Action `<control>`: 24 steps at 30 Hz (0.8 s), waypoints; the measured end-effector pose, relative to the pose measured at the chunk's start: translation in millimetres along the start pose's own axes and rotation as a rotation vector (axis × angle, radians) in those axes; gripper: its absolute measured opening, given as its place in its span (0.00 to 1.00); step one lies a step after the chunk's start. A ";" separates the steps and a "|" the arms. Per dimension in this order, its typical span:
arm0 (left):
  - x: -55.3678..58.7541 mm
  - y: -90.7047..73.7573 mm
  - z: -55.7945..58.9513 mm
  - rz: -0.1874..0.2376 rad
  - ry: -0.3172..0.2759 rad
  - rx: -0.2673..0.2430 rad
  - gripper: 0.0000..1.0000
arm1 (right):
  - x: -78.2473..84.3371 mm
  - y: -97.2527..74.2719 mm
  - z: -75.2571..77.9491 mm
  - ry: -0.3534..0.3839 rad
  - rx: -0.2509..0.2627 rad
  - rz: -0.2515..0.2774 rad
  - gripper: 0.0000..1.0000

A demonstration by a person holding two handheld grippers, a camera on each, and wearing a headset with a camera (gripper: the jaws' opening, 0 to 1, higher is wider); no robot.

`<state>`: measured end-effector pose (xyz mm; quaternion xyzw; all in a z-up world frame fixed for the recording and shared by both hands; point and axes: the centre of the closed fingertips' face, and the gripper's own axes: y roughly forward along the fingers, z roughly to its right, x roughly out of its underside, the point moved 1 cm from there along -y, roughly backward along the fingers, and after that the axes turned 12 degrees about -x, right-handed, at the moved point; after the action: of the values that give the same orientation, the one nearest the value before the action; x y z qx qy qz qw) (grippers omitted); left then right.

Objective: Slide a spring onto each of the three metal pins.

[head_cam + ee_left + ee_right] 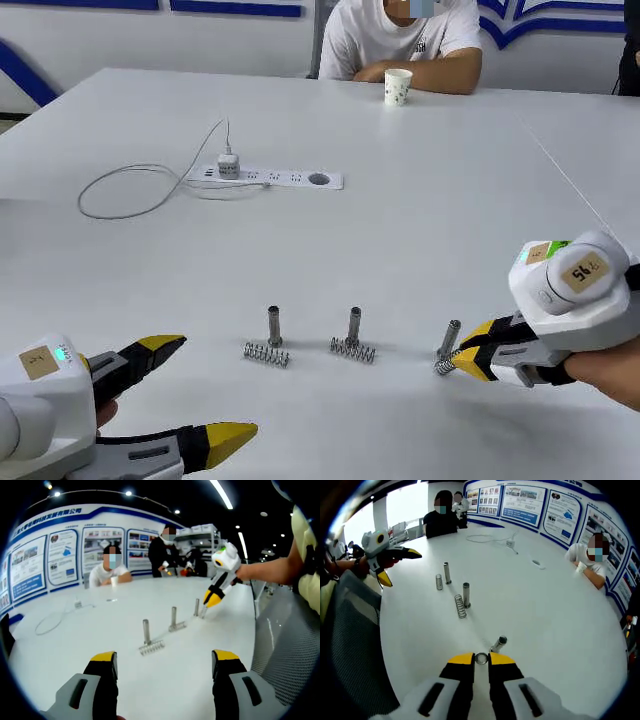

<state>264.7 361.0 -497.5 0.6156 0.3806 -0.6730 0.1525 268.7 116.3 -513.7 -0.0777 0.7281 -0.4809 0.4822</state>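
1. While my right gripper [462,362] works at the near right of the white table [420,200], its yellow-tipped jaws are clamped on one spring [481,658]. The coil is held low, just beside the foot of the right pin [450,338]; I cannot tell whether the two touch.
2. My left gripper [215,388] hangs at the near left, jaws wide apart, well apart from the left pin [274,325].
3. Left pin and middle pin [353,325] stand upright on the table. The left spring [266,353] and the middle spring [353,349] each lie flat on the near side of their pin's foot.
4. From the right gripper view the held spring faces the lens end-on, a small ring pinched between the two yellow tips, with the right pin just beyond it. The head view gives only a short grey coil at the jaw tips.
5. From the left gripper view the three pins run in a line away to the far right, ending at my right gripper, and the gap between my own jaws is plain.
6. Farther off in the head view lie a white power strip [270,177] with a looped cable [130,190] at the left. A paper cup [398,87] stands before a person [400,40] seated at the far edge.
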 end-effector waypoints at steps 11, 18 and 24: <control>0.7 -1.2 -0.4 0.002 -0.002 -0.001 0.78 | 1.1 0.4 -3.6 0.019 -0.014 -0.011 0.12; 0.9 -0.8 0.5 0.003 -0.004 0.001 0.79 | 0.2 -1.7 -4.5 0.043 -0.022 -0.012 0.12; 3.0 0.3 2.4 0.003 -0.010 0.003 0.78 | -3.0 -5.7 -6.5 0.051 -0.030 -0.015 0.12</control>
<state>262.6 360.0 -500.5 0.6132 0.3777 -0.6764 0.1545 263.3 119.2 -507.0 -0.0779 0.7466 -0.4755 0.4587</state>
